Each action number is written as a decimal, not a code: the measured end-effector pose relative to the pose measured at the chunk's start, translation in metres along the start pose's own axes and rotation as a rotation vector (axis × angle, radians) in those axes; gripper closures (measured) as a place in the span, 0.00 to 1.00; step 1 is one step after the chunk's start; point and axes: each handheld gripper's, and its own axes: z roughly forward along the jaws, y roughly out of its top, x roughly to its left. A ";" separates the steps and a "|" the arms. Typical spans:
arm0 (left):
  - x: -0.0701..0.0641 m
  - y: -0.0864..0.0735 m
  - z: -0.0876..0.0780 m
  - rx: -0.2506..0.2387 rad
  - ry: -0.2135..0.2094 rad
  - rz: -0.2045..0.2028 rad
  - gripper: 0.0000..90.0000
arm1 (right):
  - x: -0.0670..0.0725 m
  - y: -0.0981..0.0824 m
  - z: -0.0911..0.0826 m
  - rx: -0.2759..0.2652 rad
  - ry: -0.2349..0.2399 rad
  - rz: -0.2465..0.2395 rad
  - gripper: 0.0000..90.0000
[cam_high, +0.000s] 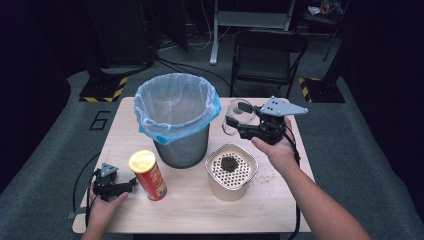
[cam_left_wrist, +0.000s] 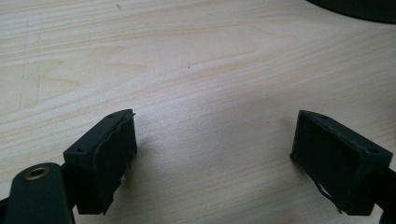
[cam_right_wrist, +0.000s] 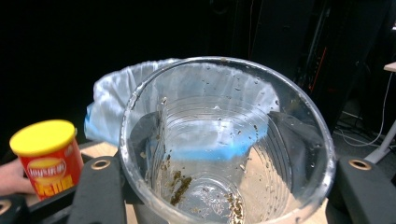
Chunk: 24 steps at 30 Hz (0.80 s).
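Note:
My right gripper (cam_high: 238, 114) is raised over the back right of the wooden table (cam_high: 200, 212), shut on a clear plastic cup (cam_high: 230, 127). In the right gripper view the cup (cam_right_wrist: 224, 140) sits between the two black jaws of the right gripper (cam_right_wrist: 229, 191), its mouth towards the camera, with brown crumbs stuck inside. At the front left my left gripper (cam_high: 131, 186) rests on the table, pointing at a red chips can (cam_high: 149, 176) with a yellow lid. The left gripper (cam_left_wrist: 215, 158) stands open over bare wood, nothing between its jaws.
A metal bin (cam_high: 182, 150) lined with a blue bag (cam_high: 177, 107) stands at the back middle. In front of the cup sits a cream container (cam_high: 231, 172) with a perforated top and a dark lump on it. Crumbs (cam_high: 265, 178) lie beside it. A folding chair (cam_high: 265, 55) stands behind the table.

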 end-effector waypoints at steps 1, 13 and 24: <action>0.000 0.000 0.000 0.000 0.000 0.001 0.15 | 0.000 0.004 0.000 0.001 0.002 0.012 0.41; 0.000 0.000 0.000 -0.001 0.002 -0.001 0.15 | 0.002 0.051 0.013 0.020 -0.022 -0.023 0.41; 0.000 0.000 0.000 0.000 0.001 0.000 0.15 | 0.011 0.076 0.042 0.008 -0.010 -0.027 0.41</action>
